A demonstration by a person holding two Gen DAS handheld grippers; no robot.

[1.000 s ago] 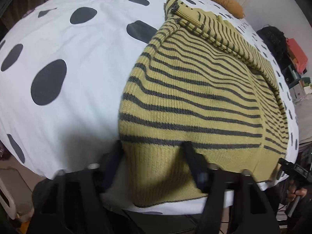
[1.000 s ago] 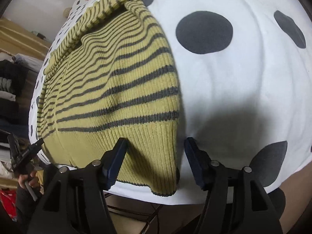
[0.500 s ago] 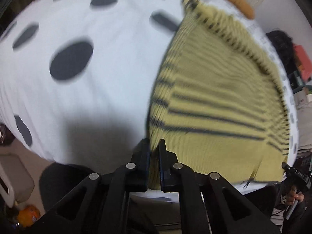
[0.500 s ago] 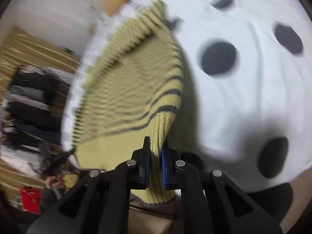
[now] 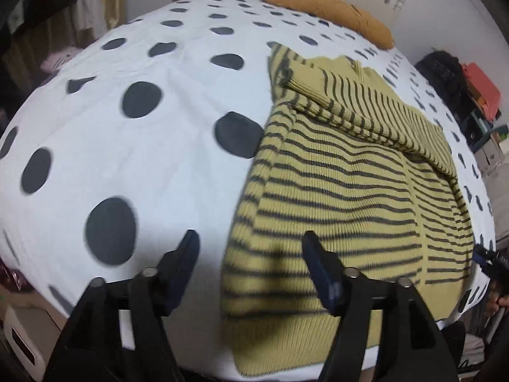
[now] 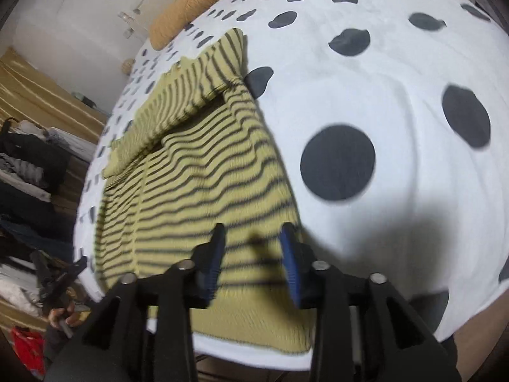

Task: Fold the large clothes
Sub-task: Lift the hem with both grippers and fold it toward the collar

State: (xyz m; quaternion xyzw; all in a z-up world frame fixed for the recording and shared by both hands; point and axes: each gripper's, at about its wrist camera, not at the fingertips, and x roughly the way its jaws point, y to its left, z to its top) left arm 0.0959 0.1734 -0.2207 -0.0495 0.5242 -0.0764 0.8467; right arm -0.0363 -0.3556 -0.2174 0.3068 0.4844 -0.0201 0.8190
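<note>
While both grippers' fingers open over the striped sweater, left gripper and right gripper hold nothing. Sleeves look folded in. You regrasp the near hem next, fold it far.

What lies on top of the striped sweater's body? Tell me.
A folded-over sleeve lies across the striped sweater near its collar. Whatever the sleeve covers stays hidden.

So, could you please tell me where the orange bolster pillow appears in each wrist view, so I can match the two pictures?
Left wrist view: the orange bolster pillow lies top centre-right, at the bed's far end.
Right wrist view: it lies top centre-left, slanting up to the right.
Shared landmark: the yellow striped sweater on the polka-dot bedsheet, with the pillow beyond its far end.
</note>
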